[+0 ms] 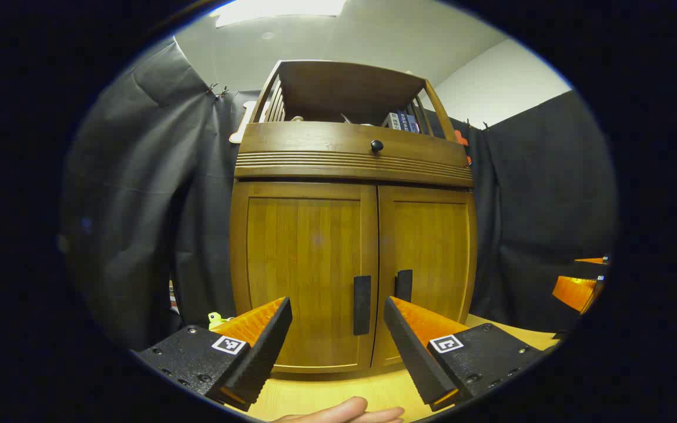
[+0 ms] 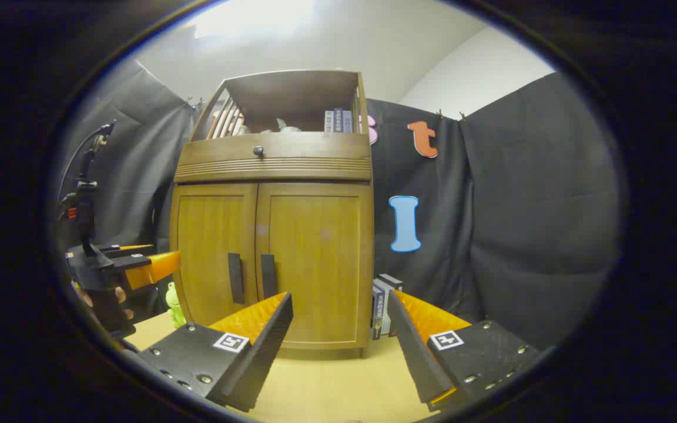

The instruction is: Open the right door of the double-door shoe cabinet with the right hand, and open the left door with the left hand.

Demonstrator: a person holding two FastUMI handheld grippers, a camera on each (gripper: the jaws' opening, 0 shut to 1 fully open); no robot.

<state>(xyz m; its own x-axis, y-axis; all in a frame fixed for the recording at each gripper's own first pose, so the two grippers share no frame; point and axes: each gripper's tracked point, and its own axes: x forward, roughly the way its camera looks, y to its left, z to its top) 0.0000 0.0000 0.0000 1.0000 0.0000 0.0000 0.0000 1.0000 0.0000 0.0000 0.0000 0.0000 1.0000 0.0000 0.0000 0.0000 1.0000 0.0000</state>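
Observation:
A wooden shoe cabinet (image 1: pixel 353 170) stands on the table with both doors closed. The left door (image 1: pixel 303 270) has a dark vertical handle (image 1: pixel 362 305), and the right door (image 1: pixel 432 252) has its own handle (image 1: pixel 404 285). My left gripper (image 1: pixel 337 343) is open a short way in front of the left door's handle. In the right gripper view the cabinet (image 2: pixel 274 170) faces me with the right door (image 2: pixel 315 264) and its handle (image 2: pixel 267 275) closed. My right gripper (image 2: pixel 338 338) is open, short of that door. The left gripper (image 2: pixel 133 264) is seen at the far left.
A drawer with a round knob (image 1: pixel 376 145) tops the doors, under an open shelf holding books (image 1: pixel 400 121). More books (image 2: pixel 382 305) stand right of the cabinet, a green toy frog (image 2: pixel 173 302) to its left. A hand (image 1: pixel 344 414) lies at the bottom edge.

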